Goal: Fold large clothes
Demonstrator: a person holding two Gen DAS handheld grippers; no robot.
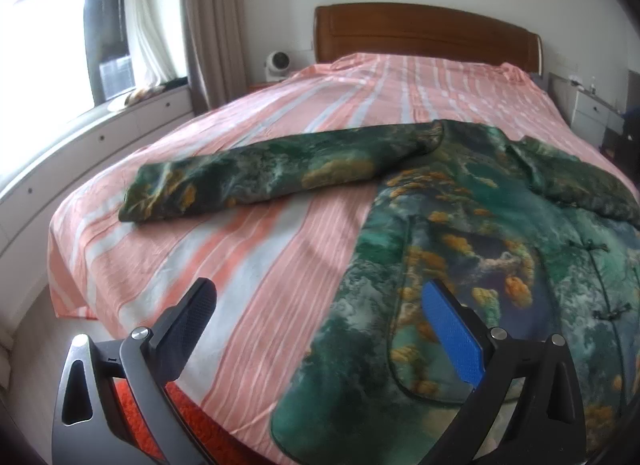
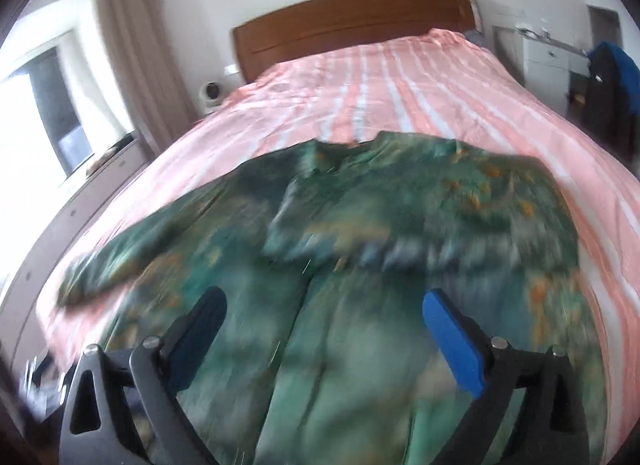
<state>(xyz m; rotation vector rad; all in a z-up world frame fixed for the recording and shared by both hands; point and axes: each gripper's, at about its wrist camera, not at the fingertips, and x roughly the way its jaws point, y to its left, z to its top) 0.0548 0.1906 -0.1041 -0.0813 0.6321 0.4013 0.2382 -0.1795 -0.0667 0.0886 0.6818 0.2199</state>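
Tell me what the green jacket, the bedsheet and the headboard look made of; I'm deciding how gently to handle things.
Green jacket: seemingly a padded, satin-like fabric with a printed pattern; it has a soft sheen, puffy sleeves and knotted cloth buttons.
Bedsheet: thin woven cloth, probably cotton, matte, with fine crinkled stripes in pink and white.
Headboard: wood or wood veneer, reddish brown with a smooth, slightly glossy varnish.

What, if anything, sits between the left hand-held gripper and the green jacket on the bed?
Nothing visible. The left hand-held gripper hangs open above the green jacket, near its hem, with only striped bedspread beneath it.
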